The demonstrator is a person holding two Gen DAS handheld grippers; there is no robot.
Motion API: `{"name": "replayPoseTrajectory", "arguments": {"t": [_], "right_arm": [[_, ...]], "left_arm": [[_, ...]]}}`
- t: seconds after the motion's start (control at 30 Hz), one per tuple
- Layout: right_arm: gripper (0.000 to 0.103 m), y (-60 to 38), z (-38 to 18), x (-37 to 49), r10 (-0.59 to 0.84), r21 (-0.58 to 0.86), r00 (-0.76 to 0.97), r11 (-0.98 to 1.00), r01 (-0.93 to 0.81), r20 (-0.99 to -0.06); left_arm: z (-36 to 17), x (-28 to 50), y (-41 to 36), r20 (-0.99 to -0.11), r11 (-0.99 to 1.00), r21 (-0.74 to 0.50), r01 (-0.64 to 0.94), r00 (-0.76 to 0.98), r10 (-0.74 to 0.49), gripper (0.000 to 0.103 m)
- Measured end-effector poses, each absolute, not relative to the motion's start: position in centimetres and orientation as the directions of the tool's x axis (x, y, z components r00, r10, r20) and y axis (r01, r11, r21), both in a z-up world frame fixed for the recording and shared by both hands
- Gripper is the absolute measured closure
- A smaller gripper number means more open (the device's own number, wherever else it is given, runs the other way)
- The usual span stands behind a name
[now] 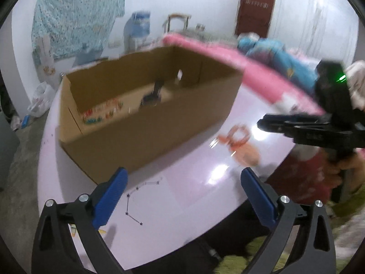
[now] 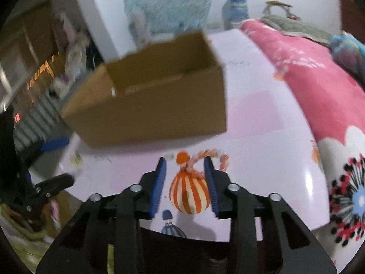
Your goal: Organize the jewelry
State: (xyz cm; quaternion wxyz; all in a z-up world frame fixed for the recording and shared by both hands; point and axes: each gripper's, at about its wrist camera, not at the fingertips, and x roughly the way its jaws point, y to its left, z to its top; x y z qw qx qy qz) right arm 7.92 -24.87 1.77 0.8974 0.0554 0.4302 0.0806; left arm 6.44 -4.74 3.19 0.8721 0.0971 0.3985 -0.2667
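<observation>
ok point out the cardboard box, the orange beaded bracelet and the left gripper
cardboard box (image 1: 141,134), left wrist view, on its near outer wall
orange beaded bracelet (image 2: 222,159), right wrist view, on the loop's right side
left gripper (image 1: 183,197), left wrist view, midway between its blue fingertips

Both wrist views tilt down over the pale table (image 1: 182,159) — cardboard box (image 1: 136,125) near, at 11 o'clock in each. Shared: box, table, pink blanket (image 2: 319,86) at 2 o'clock.

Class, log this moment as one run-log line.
left gripper: open, empty | right gripper: open around orange bracelet, not gripping | cardboard box: some jewelry inside
</observation>
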Motion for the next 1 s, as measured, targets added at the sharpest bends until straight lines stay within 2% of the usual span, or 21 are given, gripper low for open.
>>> {"name": "replayPoseTrajectory", "arguments": {"t": [0.1, 0.17, 0.27, 0.33, 0.5, 0.67, 0.83, 0.93, 1.0], "right_arm": [[0.074, -23.6, 0.1, 8.5, 0.156, 0.095, 0.595, 0.986, -0.134, -0.789], [0.075, -22.9, -0.4, 8.9, 0.130, 0.047, 0.592, 0.987, -0.153, -0.795], [0.081, -22.0, -1.2, 9.2, 0.078, -0.042, 0.586, 0.981, -0.188, -0.807], [0.090, -22.1, -2.1, 9.6, 0.026, -0.100, 0.567, 0.977, -0.189, -0.823], [0.092, -24.6, -2.3, 9.8, -0.011, -0.090, 0.572, 0.990, -0.111, -0.820], [0.090, -26.8, -1.6, 9.6, 0.026, -0.005, 0.581, 0.999, -0.052, -0.813], [0.060, -27.4, -0.2, 7.6, 0.139, 0.112, 0.629, 0.990, -0.084, -0.765], [0.052, -27.2, -0.3, 6.8, 0.142, 0.112, 0.627, 0.990, -0.088, -0.766], [0.051, -27.5, -0.9, 6.5, 0.124, 0.103, 0.615, 0.992, -0.070, -0.779]], "left_arm": [[-0.1, 7.6, -6.3, -0.804, 0.850, 0.045, 0.524, 0.524, -0.280, 0.006], [-1.2, 8.0, -6.9, -0.817, 0.846, 0.056, 0.531, 0.511, -0.267, 0.006], [-2.4, 8.7, -7.6, -0.830, 0.851, 0.041, 0.524, 0.492, -0.264, 0.006], [-2.5, 9.2, -7.9, -0.833, 0.856, 0.025, 0.517, 0.484, -0.269, 0.006], [-2.5, 9.6, -7.9, -0.812, 0.858, -0.026, 0.512, 0.490, -0.317, 0.006], [-2.2, 9.8, -8.0, -0.781, 0.843, -0.073, 0.533, 0.495, -0.381, 0.006], [-1.4, 9.8, -9.0, -0.737, 0.810, -0.111, 0.576, 0.499, -0.455, 0.012], [-1.2, 10.0, -9.7, -0.731, 0.800, -0.096, 0.592, 0.504, -0.460, 0.021], [-1.5, 10.3, -11.2, -0.735, 0.793, -0.074, 0.605, 0.504, -0.454, 0.029]]}}
